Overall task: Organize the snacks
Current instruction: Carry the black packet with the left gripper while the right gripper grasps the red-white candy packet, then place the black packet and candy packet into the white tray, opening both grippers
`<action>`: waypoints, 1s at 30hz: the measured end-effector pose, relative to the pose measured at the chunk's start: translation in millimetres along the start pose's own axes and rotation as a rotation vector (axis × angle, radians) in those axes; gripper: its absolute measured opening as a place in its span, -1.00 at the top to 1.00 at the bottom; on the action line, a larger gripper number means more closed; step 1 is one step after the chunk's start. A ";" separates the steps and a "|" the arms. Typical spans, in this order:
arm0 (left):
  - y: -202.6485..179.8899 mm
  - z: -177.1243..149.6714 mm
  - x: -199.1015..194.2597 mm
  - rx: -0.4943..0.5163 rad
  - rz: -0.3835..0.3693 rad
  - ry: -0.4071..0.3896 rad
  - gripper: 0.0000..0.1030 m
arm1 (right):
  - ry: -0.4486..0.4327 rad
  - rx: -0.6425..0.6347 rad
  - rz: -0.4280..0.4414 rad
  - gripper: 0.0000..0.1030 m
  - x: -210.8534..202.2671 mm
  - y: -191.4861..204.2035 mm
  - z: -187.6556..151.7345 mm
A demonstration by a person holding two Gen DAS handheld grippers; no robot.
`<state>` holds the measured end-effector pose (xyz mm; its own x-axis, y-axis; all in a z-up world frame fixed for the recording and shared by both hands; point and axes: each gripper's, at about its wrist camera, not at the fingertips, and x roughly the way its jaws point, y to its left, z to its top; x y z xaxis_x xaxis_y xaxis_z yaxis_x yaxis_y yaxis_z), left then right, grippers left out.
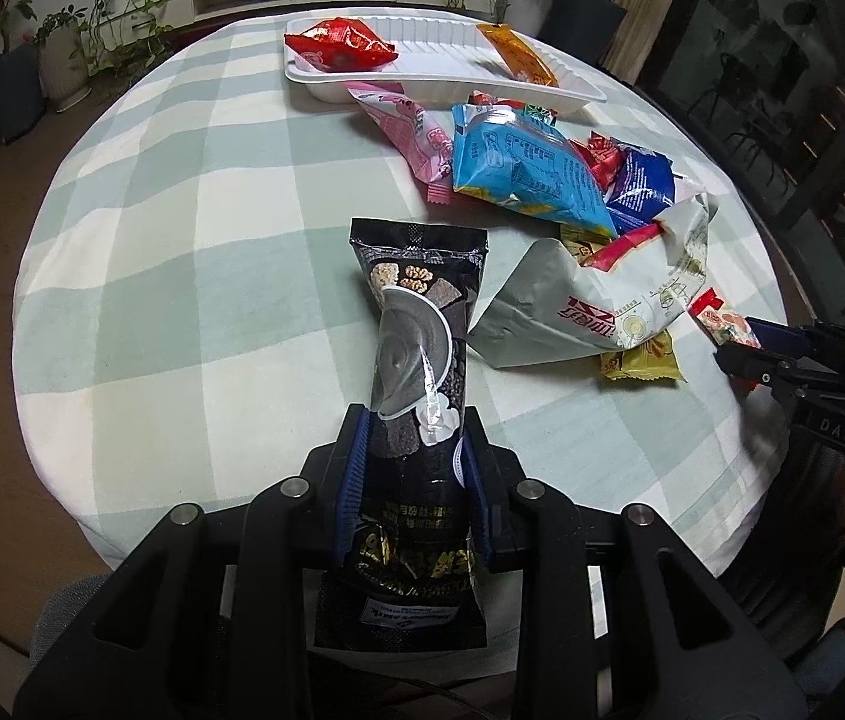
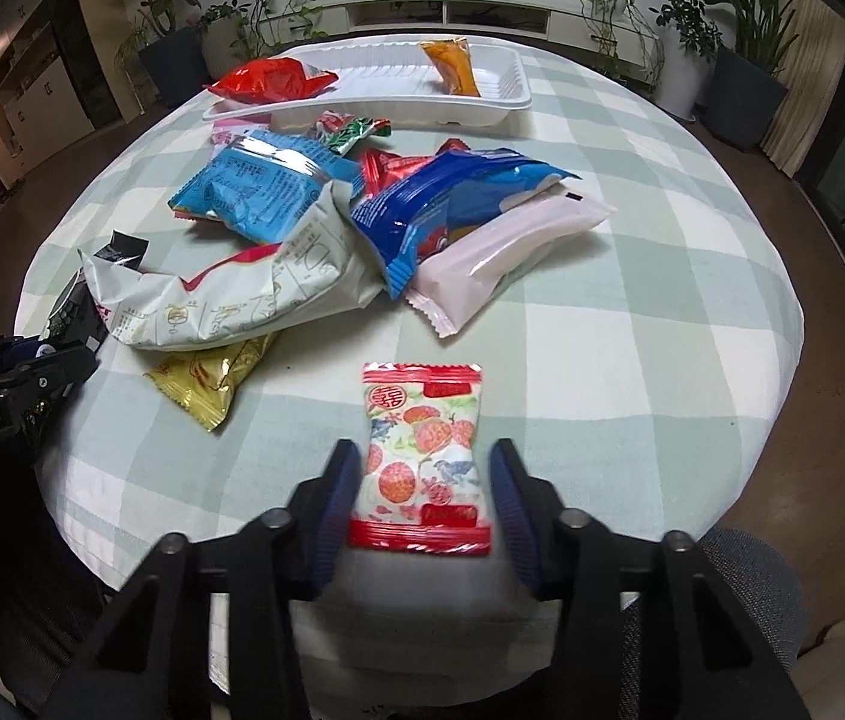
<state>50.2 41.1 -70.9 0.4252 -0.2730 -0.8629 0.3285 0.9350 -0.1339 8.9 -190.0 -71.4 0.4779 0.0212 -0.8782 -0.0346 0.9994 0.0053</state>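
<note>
Tablecloth [image 2: 632, 312]; strawberry pkt [image 2: 420, 459] btwn right claw [image 2: 422, 480] fingers.

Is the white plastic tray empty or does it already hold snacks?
Not empty: the white plastic tray holds a red foil snack packet at one end and an orange snack packet toward the other.

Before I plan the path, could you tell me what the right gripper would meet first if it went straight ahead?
Probably the strawberry-print candy packet, already lying between the open right gripper fingers; beyond it, the pale pink packet.
</note>
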 end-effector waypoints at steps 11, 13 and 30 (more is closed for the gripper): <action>15.9 -1.8 -9.3 -0.064 -0.061 -0.032 0.53 | -0.038 0.095 0.095 0.33 -9.9 -18.8 -1.8; 20.1 -0.9 -13.3 -0.084 -0.080 -0.044 0.53 | -0.046 0.109 0.110 0.33 -13.2 -21.8 -1.8; 42.9 44.0 -41.8 -0.152 -0.157 -0.150 0.53 | -0.137 0.278 0.197 0.33 -35.6 -81.0 21.9</action>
<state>83.7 82.7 -19.1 0.5029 -0.4372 -0.7456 0.2747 0.8988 -0.3417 14.0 -271.1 -30.1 0.5999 0.1986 -0.7750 0.0934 0.9447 0.3144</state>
